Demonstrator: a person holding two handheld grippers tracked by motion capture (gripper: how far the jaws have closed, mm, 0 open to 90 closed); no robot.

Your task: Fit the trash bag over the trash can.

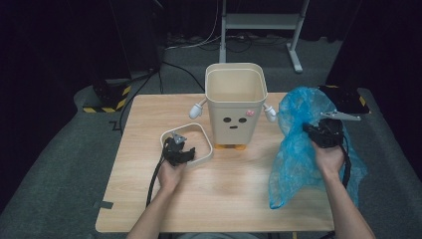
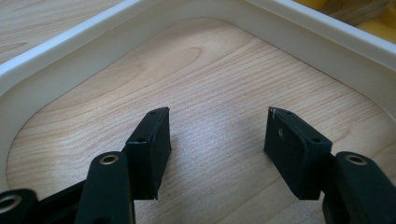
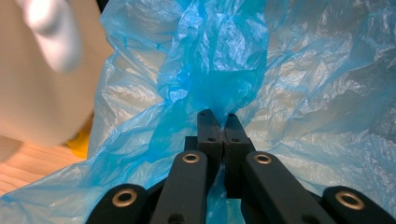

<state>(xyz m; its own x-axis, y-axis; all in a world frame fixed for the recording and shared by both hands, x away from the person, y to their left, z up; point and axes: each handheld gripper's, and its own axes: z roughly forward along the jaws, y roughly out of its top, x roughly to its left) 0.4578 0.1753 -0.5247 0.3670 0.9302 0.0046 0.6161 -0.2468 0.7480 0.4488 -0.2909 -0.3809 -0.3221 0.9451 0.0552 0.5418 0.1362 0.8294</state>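
Right tongs (image 3: 225, 122) pinch the crinkled blue plastic bag (image 3: 219, 70); left tongs (image 2: 217, 135) gape empty inside the cream square plastic ring (image 2: 60, 60) on the wooden tabletop (image 1: 224, 189).

I count one cream bin (image 1: 235, 102) with a face, between my two tongs. One square cream rim (image 1: 204, 144) lies around my left tongs (image 1: 185, 151). One blue plastic bag (image 1: 296, 149) hangs in my right tongs (image 1: 311, 128).

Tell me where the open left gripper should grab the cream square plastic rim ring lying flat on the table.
Take the cream square plastic rim ring by one straight side, coming from above with one jaw inside and one outside. The left gripper already hangs open over its hollow middle; the band looks thin and upright.
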